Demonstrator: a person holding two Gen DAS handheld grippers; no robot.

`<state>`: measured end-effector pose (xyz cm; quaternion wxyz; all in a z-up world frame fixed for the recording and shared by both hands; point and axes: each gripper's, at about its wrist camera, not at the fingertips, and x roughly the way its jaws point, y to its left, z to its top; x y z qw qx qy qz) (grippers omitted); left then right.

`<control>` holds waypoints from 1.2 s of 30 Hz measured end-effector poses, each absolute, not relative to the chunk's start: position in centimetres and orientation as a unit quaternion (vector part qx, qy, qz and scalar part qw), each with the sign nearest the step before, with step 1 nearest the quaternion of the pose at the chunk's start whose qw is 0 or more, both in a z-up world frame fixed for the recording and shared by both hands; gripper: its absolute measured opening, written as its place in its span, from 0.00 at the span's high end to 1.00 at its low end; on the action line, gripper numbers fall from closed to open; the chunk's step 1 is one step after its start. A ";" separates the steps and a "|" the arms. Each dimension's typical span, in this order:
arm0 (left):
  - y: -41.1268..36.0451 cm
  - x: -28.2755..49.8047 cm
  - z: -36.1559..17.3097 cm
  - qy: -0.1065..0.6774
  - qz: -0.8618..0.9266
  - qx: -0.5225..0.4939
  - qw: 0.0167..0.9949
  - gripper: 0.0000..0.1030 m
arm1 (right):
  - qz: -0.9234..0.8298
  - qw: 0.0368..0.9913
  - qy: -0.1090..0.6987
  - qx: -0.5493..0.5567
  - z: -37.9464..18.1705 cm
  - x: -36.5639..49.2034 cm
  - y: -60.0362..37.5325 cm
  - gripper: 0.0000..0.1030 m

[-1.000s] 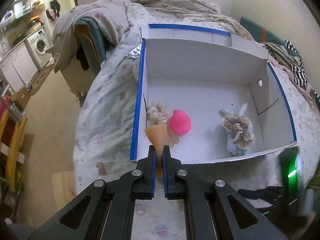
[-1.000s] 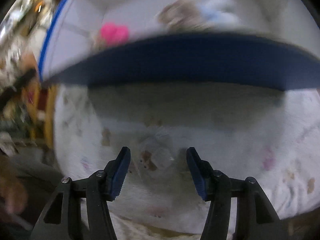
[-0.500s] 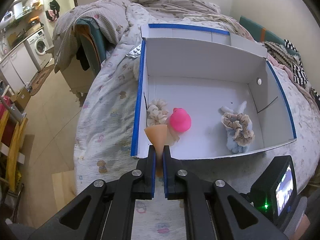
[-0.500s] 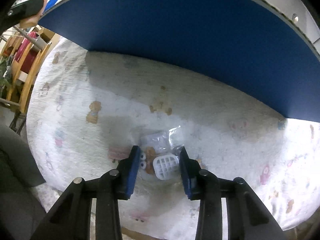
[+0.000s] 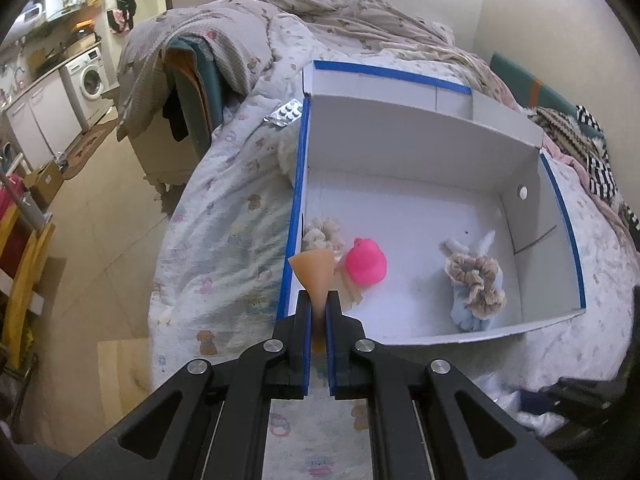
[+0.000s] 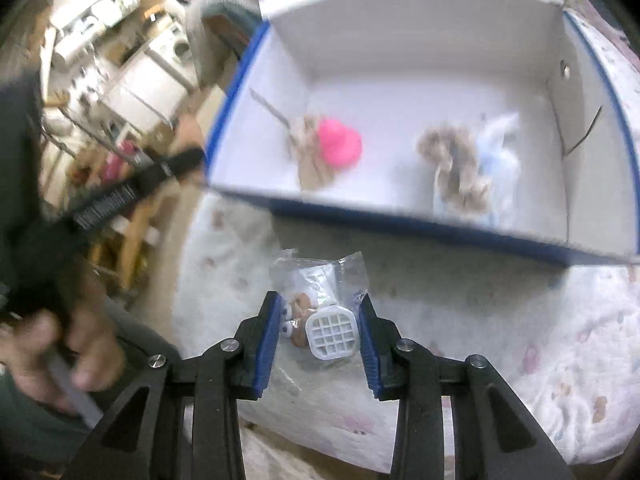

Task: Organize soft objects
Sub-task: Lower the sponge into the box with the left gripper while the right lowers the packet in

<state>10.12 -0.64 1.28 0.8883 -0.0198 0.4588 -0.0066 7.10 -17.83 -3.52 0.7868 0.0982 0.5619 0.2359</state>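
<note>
My left gripper (image 5: 318,300) is shut on a soft orange cone-shaped piece (image 5: 314,270), held over the near left corner of a white box with blue edges (image 5: 298,184). In the box lie a pink soft toy (image 5: 366,260), a cream scrunchie (image 5: 322,234) and a beige scrunchie on a light blue cloth (image 5: 476,280). My right gripper (image 6: 318,326) is shut on a clear plastic bag with a small toy and a white grid piece (image 6: 324,320), lifted above the bedsheet in front of the box (image 6: 400,216).
The box sits on a bed with a patterned sheet (image 5: 224,240). A pill blister pack (image 5: 284,114) lies by the box's far left corner. A chair draped with blankets (image 5: 176,80) stands left of the bed. Striped clothes (image 5: 592,152) lie at right.
My right gripper closed on the plastic bag and lifted it up, bringing the box interior into view. The left gripper stayed almost still with the orange piece.
</note>
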 end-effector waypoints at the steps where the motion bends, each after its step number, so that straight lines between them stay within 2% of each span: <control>1: -0.6 10.2 1.5 0.457 -0.007 -0.020 0.889 0.94 | 0.239 0.790 0.555 0.107 -2.7 7.3 -18.0 0.62; 10: -1.4 13.9 5.3 0.429 -0.014 -0.009 0.903 0.94 | 0.234 0.821 0.509 0.109 2.2 13.0 -21.8 0.62; 14: -2.8 15.7 5.6 0.418 -0.022 0.015 0.908 0.94 | 0.222 0.832 0.494 0.119 2.5 15.1 -22.8 0.62; 25: -6.2 17.8 -0.7 0.435 -0.059 0.025 0.898 0.93 | 0.165 0.829 0.507 0.168 -0.8 16.8 -25.6 0.62; 32: -6.2 18.7 -3.3 0.456 -0.046 0.012 0.889 0.93 | 0.146 0.821 0.529 0.158 -2.8 17.1 -25.7 0.62; 36: -6.4 18.7 -3.5 0.458 -0.038 0.025 0.888 0.88 | 0.133 0.821 0.532 0.160 -3.2 17.3 -26.1 0.62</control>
